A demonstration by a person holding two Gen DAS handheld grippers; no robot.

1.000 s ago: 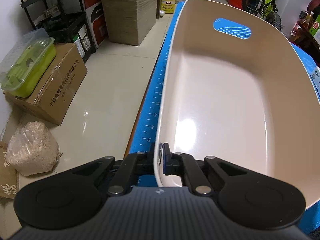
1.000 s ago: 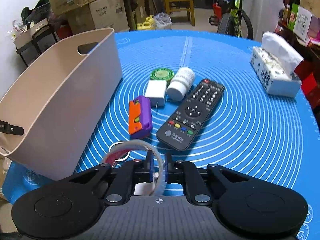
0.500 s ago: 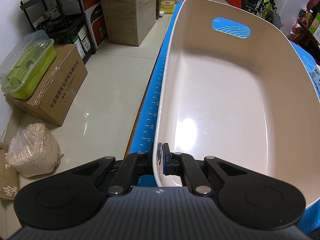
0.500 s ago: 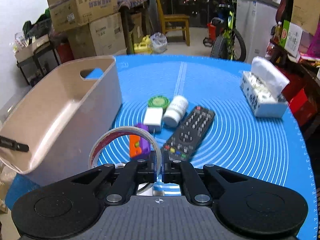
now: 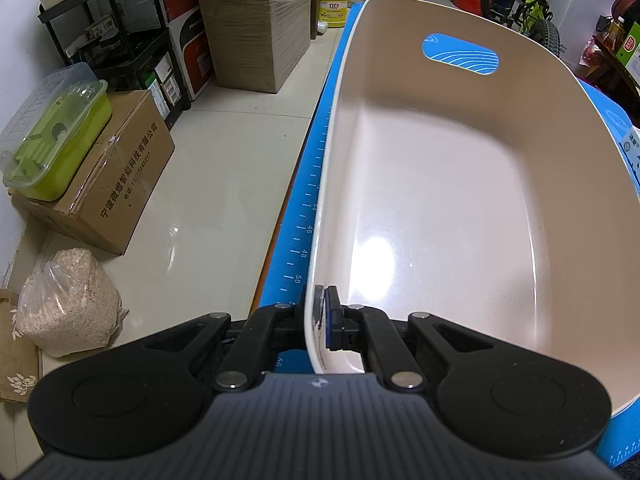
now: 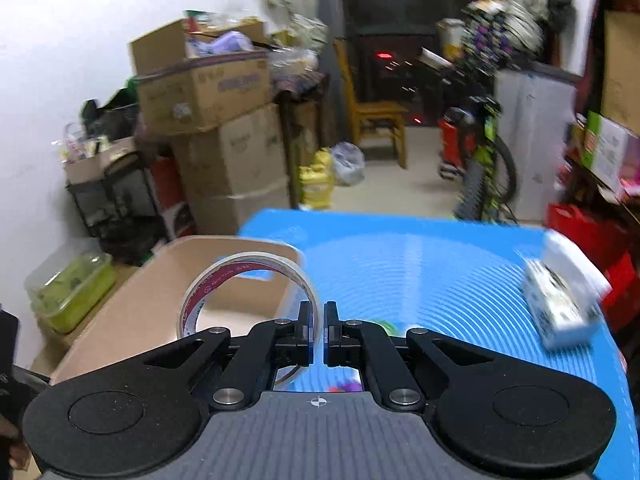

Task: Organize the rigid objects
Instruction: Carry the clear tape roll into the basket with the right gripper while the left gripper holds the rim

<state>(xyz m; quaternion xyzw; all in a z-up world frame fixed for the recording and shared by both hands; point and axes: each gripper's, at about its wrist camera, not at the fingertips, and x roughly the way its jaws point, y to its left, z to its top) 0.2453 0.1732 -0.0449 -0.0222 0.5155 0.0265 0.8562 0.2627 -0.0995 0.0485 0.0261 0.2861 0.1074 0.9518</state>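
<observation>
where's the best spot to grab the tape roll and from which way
Pinch the tape roll across its thin band wall, one finger through the open centre and one outside, coming in along the ring's edge. The right gripper holds it just so at the ring's near right side; the hollow ring gives a flat, narrow wall to clamp.

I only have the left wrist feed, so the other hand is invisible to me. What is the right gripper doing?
Observer: The right gripper is shut on a roll of clear tape, raised above the blue mat.
Operator: Where is the bin from there?
Observer: The beige bin sits to its left, just behind the tape.
Operator: Anything else on the mat?
Observer: A tissue box at the right edge, blurred.
</observation>
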